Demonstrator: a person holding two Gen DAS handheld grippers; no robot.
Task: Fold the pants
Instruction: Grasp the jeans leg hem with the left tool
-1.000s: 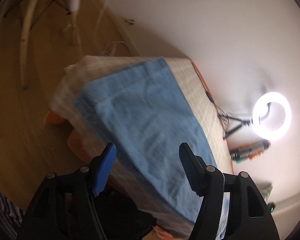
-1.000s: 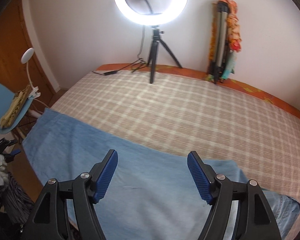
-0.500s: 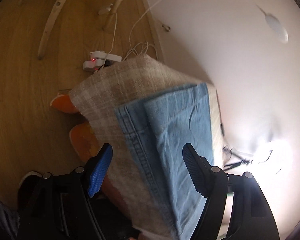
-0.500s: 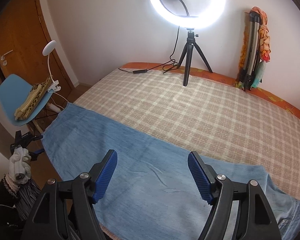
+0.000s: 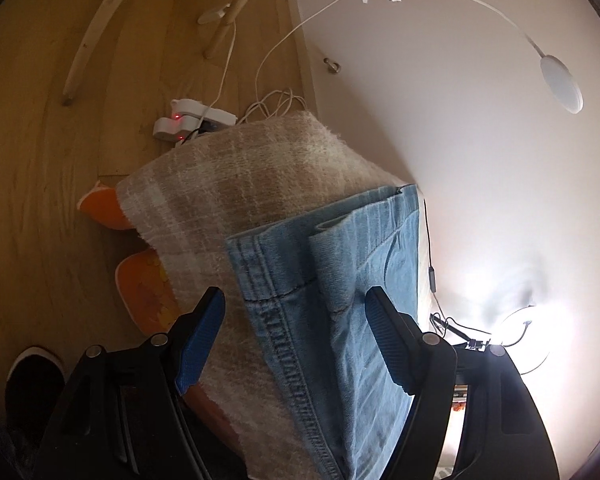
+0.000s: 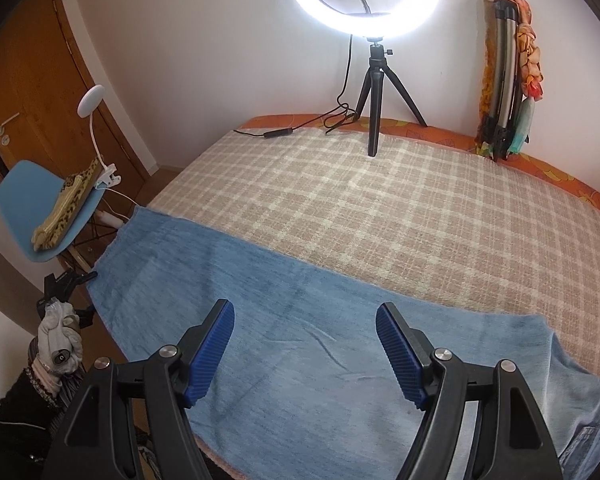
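Observation:
Light blue denim pants [image 6: 300, 320] lie flat along the near edge of the bed, legs together, running from left to lower right. In the left wrist view their leg hems [image 5: 340, 248] lie by the bed's corner. My left gripper [image 5: 296, 316] is open and empty, hovering just above the hem end. My right gripper [image 6: 305, 332] is open and empty, above the middle of the pants.
The bed has a beige checked blanket [image 6: 380, 208] over an orange mattress [image 5: 140, 280]. A ring light on a tripod [image 6: 374, 80] stands at the bed's far side. A blue chair [image 6: 40, 208] with a clip lamp stands left. A power strip [image 5: 192, 120] lies on the wood floor.
The left gripper has swung toward the hem end of the pants and come closer to it. The right gripper has pulled back and risen slightly. Both stay open.

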